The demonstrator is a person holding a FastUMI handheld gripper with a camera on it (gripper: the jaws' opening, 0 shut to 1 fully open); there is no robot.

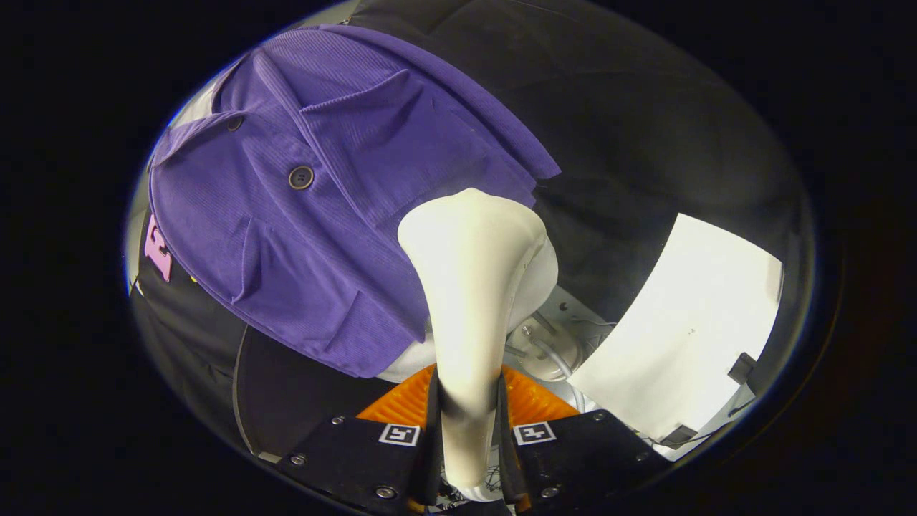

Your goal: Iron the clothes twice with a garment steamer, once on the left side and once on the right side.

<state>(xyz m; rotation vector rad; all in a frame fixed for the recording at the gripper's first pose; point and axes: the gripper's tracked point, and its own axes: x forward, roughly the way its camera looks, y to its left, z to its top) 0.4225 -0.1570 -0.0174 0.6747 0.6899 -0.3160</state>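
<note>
So the backdrop is the booth's black cloth wall [645, 107], dark all the way round, with a white panel [680, 330] leaning off past the fingers on one side and some pale metal base hardware with a thin cable [551, 351] just beyond the fingertips. Can't really tell what that hardware belongs to.

Gripper view: the gripper [467, 423] has its two fingers pinched in on the slim neck of the garment steamer [476, 287], one finger on each side, both pressing on the handle. Makes sense to grab it there, since the handle is the narrow bit and the wide head sticks out ahead where it can meet the fabric. The head flares out cream-white and smooth, and its flat face seems to be turned towards the cloth, though the actual steam plate is hidden from this angle.

The purple shirt [308, 215] hangs just ahead of and beside the steamer head, draped over something pale that peeks out under its hem. It's a fine ribbed, corduroy-looking fabric with a collar, a chest pocket flap and a dark button [301, 177] on the placket. The head sits at the lower edge of the shirt, near the hem on one front panel, looking like it's touching or very nearly so. My guess is a pass is starting or finishing at the hem. Which side it counts as, I can't tell.
</note>
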